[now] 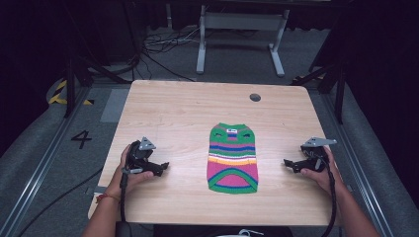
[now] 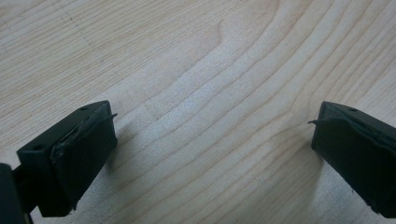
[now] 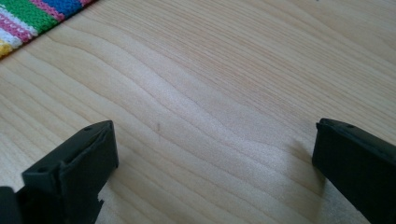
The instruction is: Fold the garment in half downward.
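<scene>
A small striped knitted sweater (image 1: 233, 158) in green, pink, blue and yellow lies flat in the middle of the wooden table (image 1: 188, 108). My left gripper (image 1: 163, 167) rests low over the table to the sweater's left, jaws pointing toward it. In the left gripper view its jaws stand wide apart over bare wood, the left gripper (image 2: 212, 140) open and empty. My right gripper (image 1: 287, 163) sits to the sweater's right, aimed at it. The right gripper (image 3: 215, 154) is open too, with a corner of the sweater (image 3: 32, 18) at the upper left.
A round dark grommet hole (image 1: 255, 97) sits near the table's far edge. Beyond the table stand a white metal frame (image 1: 237, 29) and loose cables (image 1: 163, 47) on the floor. A floor mark reads 4 (image 1: 81, 138) at the left.
</scene>
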Available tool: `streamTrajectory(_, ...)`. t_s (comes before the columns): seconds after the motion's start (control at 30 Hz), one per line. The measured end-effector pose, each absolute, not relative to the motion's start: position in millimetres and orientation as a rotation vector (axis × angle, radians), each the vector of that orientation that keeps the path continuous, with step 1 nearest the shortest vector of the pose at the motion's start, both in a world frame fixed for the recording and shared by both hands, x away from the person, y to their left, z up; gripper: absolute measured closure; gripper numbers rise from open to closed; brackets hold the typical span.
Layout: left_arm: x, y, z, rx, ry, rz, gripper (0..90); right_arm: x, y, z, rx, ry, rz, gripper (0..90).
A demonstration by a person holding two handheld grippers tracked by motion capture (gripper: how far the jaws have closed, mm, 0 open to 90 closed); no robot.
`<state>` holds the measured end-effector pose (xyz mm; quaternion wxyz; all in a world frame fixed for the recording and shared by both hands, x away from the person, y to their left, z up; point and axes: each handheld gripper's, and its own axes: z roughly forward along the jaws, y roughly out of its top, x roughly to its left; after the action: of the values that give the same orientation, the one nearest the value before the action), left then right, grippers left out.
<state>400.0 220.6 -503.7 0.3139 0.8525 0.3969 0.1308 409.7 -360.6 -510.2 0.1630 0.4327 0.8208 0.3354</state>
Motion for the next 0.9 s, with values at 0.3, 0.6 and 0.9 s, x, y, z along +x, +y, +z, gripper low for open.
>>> streamTrajectory(0.3,398.7,220.9,-503.5,2.247,1.041,0.341,1.4,407.9,-360.5,-510.0,1.258,2.324,0.946,0.4)
streamTrajectory(0.6,396.5,221.9,-500.3,2.25,1.065,0.353,5.8,407.5,-362.1,-508.0,1.27,2.334,0.935,3.9)
streamTrajectory(0.9,400.4,217.0,-494.7,2.221,0.991,0.353,23.3,405.1,-359.5,-500.8,1.209,2.353,0.987,26.5)
